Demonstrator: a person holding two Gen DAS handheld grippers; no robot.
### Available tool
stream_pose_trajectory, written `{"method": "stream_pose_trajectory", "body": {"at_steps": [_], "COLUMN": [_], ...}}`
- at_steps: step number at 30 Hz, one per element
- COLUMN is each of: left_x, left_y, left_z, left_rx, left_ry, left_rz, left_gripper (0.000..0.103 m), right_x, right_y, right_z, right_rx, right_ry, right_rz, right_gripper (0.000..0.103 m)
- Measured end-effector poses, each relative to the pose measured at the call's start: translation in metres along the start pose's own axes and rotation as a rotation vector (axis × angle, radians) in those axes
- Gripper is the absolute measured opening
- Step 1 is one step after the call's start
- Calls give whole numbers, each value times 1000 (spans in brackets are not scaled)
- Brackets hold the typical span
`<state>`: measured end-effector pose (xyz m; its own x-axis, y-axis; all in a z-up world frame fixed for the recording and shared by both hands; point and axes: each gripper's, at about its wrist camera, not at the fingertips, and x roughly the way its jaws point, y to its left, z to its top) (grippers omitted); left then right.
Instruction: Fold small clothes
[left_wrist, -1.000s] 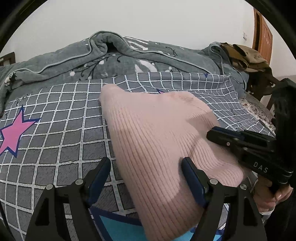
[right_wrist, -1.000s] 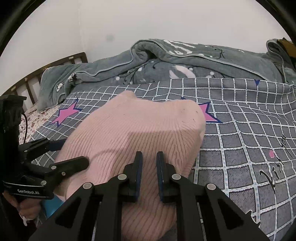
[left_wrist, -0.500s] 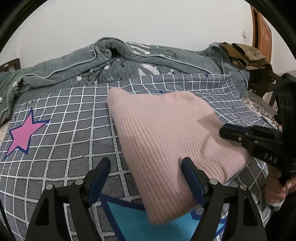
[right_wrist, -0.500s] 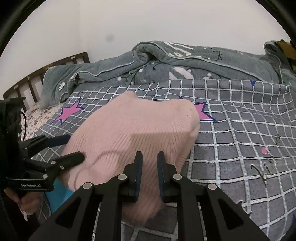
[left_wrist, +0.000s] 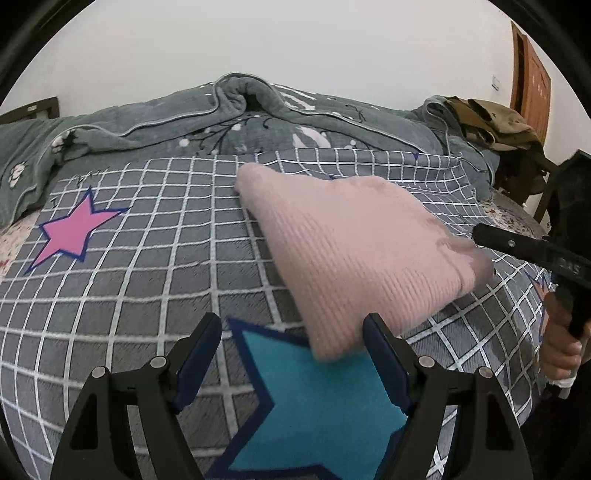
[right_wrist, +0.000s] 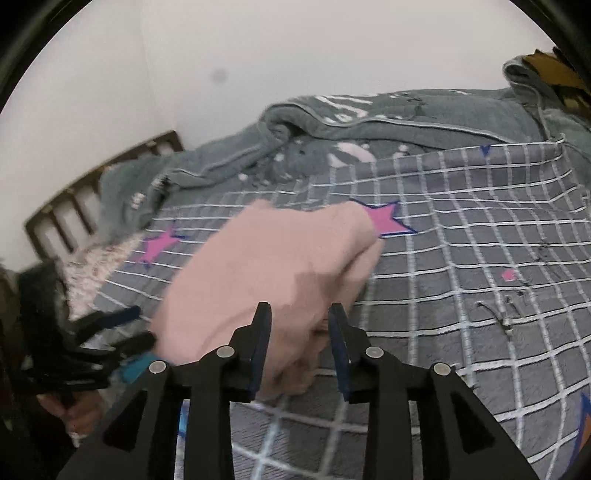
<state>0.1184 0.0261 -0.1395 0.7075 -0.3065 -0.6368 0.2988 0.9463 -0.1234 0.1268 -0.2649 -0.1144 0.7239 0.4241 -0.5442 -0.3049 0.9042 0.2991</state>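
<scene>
A folded pink ribbed knit garment (left_wrist: 354, 251) lies flat on the grey checked bedspread (left_wrist: 147, 258); it also shows in the right wrist view (right_wrist: 266, 273). My left gripper (left_wrist: 291, 354) is open and empty, just before the garment's near corner, over a blue star print. My right gripper (right_wrist: 299, 347) is open, its jaws apart over the garment's near edge, holding nothing. The right gripper also shows at the right edge of the left wrist view (left_wrist: 517, 247), beside the garment's right corner. The left gripper shows at the left in the right wrist view (right_wrist: 110, 332).
A crumpled grey blanket (left_wrist: 240, 118) lies along the back of the bed. Brown clothes (left_wrist: 491, 122) are piled at the back right near a wooden door (left_wrist: 528, 85). A wooden bed rail (right_wrist: 85, 199) is at the far left. Pink stars (left_wrist: 70, 232) mark the spread.
My right gripper has opened and let go of the pink garment. Both grippers have pulled back toward the bed's near edge, so the garment lies farther away and flatter.
</scene>
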Motion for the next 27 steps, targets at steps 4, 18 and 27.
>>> {"method": "stream_pose_trajectory", "body": {"at_steps": [4,18,27], "left_x": [-4,8,30], "left_y": [4,25,35], "left_z": [-3,24,51], "left_rx": [-28,-145,-180], "left_ry": [-5,-54,-87], "left_rz": [9,51,65], "left_gripper": [78,78,78], "right_x": [8,26,29], "right_y": [13,-9,-23], "right_z": [-11,-14,25], "right_rx": [-51,-15,81], "right_ry": [31,147,6], "right_rz": [-62,14,55], "right_gripper": [44,11,39]}}
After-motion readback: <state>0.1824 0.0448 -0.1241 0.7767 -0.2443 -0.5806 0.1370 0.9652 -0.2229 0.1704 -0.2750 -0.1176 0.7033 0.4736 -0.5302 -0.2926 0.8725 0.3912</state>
